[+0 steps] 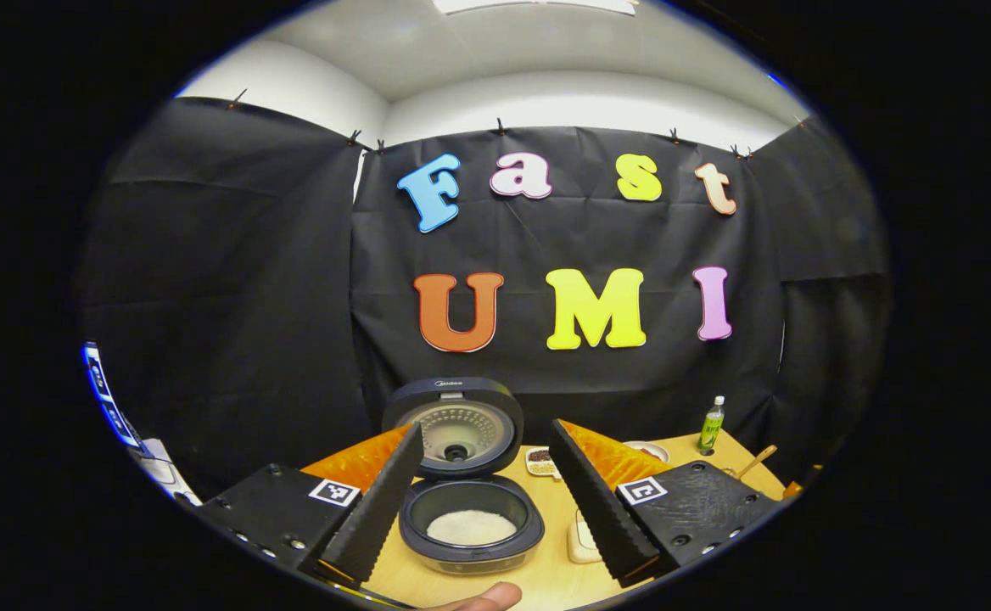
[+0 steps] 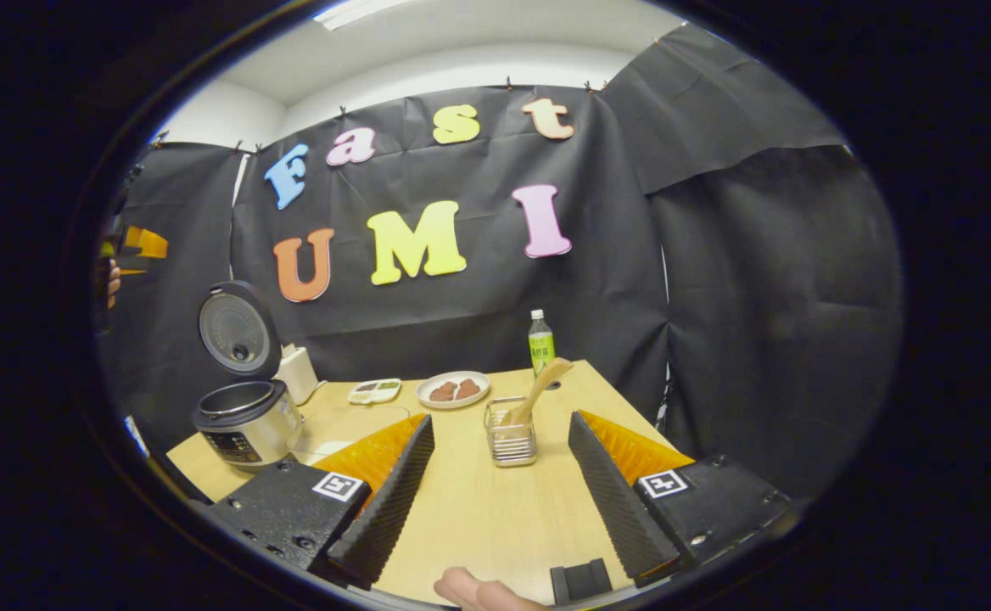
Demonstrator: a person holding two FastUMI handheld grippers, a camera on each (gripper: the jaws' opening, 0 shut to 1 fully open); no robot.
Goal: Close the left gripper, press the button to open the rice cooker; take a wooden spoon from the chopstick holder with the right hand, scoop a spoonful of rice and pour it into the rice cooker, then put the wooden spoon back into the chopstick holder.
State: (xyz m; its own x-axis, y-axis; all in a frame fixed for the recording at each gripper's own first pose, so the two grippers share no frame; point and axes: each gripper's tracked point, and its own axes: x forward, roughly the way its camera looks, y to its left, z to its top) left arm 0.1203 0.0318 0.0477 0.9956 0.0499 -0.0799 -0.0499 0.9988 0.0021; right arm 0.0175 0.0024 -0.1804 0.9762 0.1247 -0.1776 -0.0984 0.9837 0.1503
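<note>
On the desk (image 2: 478,509), rice cooker (image 1: 470,518) stands lid-up with rice inside; wooden spoon (image 2: 538,390) leans in chopstick holder (image 2: 510,441). Both my tools, left tool (image 1: 483,509) and right tool (image 2: 495,501), sit apart, empty, so I judge the job finished.

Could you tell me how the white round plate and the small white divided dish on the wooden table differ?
The white round plate is circular and larger; the small white divided dish is oblong and smaller. The plate holds a few brown pieces in one open well, while the divided dish keeps dark and greenish contents in separate compartments. The plate sits nearer the green bottle, the dish nearer the open rice cooker. Both are white, shallow and flat on the wooden table.
</note>
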